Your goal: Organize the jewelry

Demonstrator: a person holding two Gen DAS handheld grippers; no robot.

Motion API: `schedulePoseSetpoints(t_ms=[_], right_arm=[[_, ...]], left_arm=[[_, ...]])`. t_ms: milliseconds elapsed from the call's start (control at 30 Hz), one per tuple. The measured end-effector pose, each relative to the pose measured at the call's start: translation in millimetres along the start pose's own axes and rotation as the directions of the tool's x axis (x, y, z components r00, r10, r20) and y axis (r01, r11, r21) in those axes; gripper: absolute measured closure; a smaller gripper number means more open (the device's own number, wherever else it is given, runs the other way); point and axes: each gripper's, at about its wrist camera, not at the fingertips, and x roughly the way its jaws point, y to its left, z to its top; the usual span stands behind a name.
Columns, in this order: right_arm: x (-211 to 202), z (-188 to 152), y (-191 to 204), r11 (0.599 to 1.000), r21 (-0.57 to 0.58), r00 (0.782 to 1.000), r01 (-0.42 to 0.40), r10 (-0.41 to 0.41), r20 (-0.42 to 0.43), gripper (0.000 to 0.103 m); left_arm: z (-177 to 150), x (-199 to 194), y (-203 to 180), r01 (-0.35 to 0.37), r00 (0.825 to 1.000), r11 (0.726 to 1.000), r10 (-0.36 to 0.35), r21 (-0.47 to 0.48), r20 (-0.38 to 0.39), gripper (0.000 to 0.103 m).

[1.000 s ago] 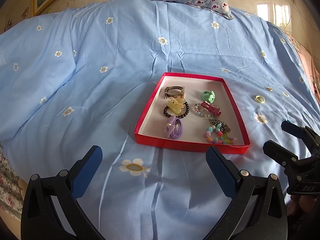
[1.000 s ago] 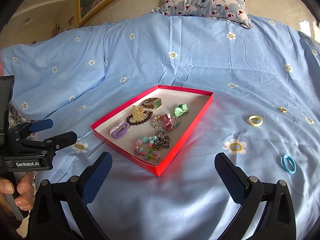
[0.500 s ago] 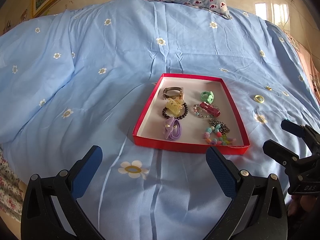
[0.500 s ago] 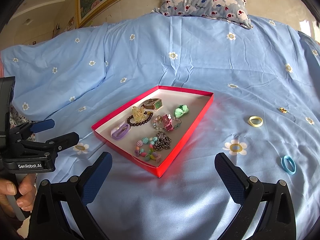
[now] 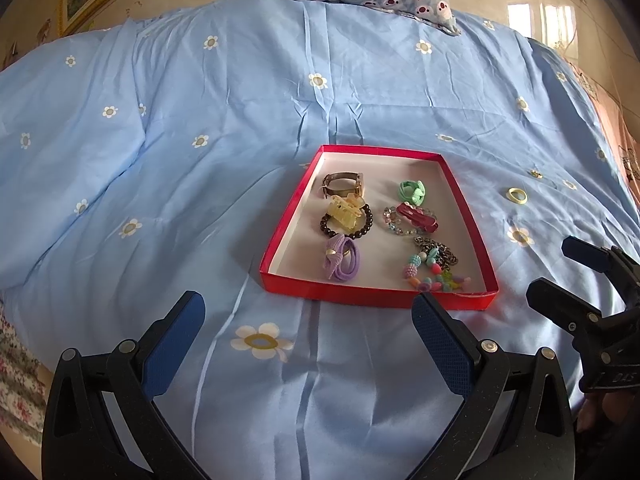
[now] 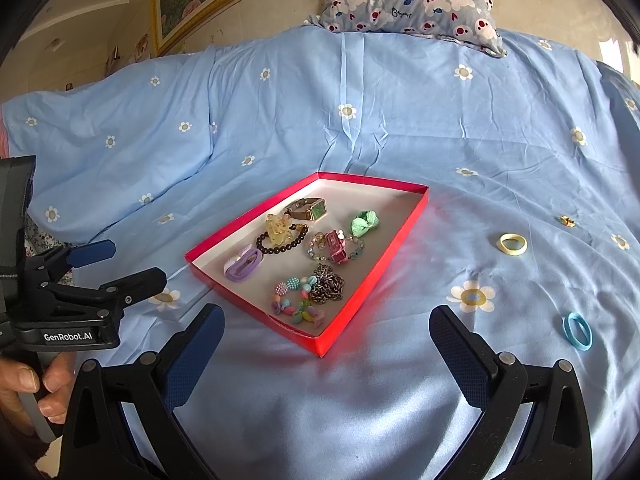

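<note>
Two grippers are seen with jaws spread wide and nothing held between them.

From the left wrist view, the left gripper [image 5: 308, 320] hangs low over the bed [image 5: 200, 160], with the tray [image 5: 280, 232] at 12 o'clock, just past its fingertips. Inside the tray lie a watch [image 5: 342, 184], a yellow claw clip [image 5: 344, 210] on a dark bead bracelet [image 5: 362, 226], a purple hair tie [image 5: 342, 260], a green tie [image 5: 412, 192], a pink clip [image 5: 418, 216], a chain [image 5: 438, 250] and a coloured bead string [image 5: 434, 276]. A yellow ring [image 5: 517, 195] lies on the sheet at 2 o'clock, well apart from the tray, with a small gold piece [image 5: 536, 174] beyond it. The right gripper [image 5: 560, 272] is seen at 3 o'clock. Compared with a second ago, the tray is set slightly higher in the picture, so a small backward drift is suggested.

From the right wrist view, the right gripper [image 6: 326, 334] is held with the tray [image 6: 384, 256] at 12 o'clock, the yellow ring [image 6: 511, 244] and gold piece [image 6: 567, 221] at 2 o'clock, and a blue hair tie [image 6: 577, 331] at 3 o'clock, beside the right finger. The left gripper [image 6: 132, 260] is seen at 9 o'clock. Almost nothing has shifted here.

No grasp has been begun; three loose pieces are judged left to be gathered, the blue tie being nearest.
</note>
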Motion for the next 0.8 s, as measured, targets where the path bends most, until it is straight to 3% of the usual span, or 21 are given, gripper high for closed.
schedulePoseSetpoints(t_ms=[800], right_arm=[[6.2,7.1,-6.7,0.999,0.033,0.999,0.002,-0.001,-0.054,0.0]], left_arm=[[9.6,13.5,-8.9,0.059,0.998,0.998,-0.058,0.008,-0.024,0.0]])
